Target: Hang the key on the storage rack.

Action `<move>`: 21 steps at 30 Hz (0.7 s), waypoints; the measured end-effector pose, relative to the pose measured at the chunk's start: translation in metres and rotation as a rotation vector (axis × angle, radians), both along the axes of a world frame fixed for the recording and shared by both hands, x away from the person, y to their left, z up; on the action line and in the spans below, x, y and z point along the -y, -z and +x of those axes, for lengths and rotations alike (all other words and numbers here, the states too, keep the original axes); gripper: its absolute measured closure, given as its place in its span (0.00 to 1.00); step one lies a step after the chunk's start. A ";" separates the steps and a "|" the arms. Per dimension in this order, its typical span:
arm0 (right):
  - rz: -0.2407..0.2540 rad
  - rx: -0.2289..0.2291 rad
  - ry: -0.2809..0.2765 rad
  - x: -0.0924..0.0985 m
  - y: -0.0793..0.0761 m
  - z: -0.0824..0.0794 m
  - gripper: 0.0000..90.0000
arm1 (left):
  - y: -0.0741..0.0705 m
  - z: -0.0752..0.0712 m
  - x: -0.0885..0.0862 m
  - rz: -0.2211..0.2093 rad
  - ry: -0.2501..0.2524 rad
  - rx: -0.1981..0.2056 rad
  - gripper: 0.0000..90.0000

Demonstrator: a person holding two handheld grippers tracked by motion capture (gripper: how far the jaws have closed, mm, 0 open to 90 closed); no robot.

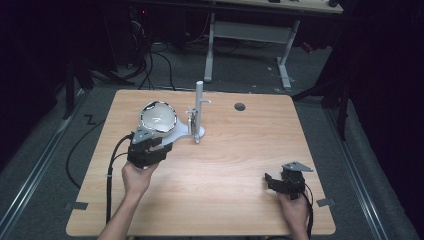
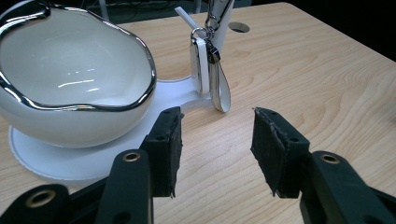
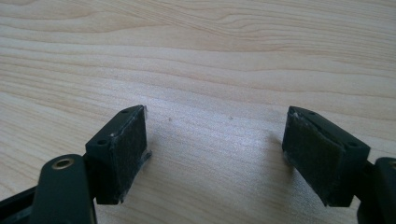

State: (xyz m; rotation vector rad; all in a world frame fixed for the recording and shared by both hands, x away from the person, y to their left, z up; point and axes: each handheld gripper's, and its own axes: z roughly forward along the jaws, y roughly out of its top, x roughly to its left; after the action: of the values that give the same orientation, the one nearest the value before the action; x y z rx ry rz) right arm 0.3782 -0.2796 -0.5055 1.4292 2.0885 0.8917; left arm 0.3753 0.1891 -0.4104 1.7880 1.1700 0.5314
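We see the left gripper (image 2: pixel 215 140) part open, its 2 jaws holding nothing, only bare tabletop (image 2: pixel 303 70) between them. Its left jaw sits just beside the white base plate (image 2: pixel 60 161) that carries the white bowl (image 2: pixel 70 70) with its chrome rim. On that same base, past the bowl, stands a white post (image 1: pixel 199 107) with a small metal spoon (image 2: pixel 219 88) hanging from its hook. The right gripper (image 3: pixel 215 149) rests low over the tabletop, well apart, jaws wide and empty.

Wooden table (image 1: pixel 225 170); white stand base (image 1: pixel 180 132) with bowl (image 1: pixel 158 117) on it.
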 end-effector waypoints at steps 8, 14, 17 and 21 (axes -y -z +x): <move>0.000 0.000 0.000 0.000 0.000 0.000 0.24 | 0.003 -0.009 -0.009 -0.025 -0.017 0.012 0.57; 0.000 0.000 0.000 0.000 0.000 0.000 0.24 | 0.005 -0.014 -0.013 -0.034 -0.032 0.015 0.57; 0.000 0.000 0.000 0.000 0.000 0.000 0.24 | 0.005 -0.017 -0.015 -0.040 -0.032 0.020 0.56; 0.000 0.000 0.000 0.000 0.000 0.000 0.24 | 0.006 -0.021 -0.017 -0.046 -0.037 0.029 0.56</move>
State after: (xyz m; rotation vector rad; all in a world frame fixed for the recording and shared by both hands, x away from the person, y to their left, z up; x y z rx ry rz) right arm 0.3782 -0.2796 -0.5055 1.4293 2.0882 0.8913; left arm 0.3546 0.2058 -0.4163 1.7167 1.1884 0.5464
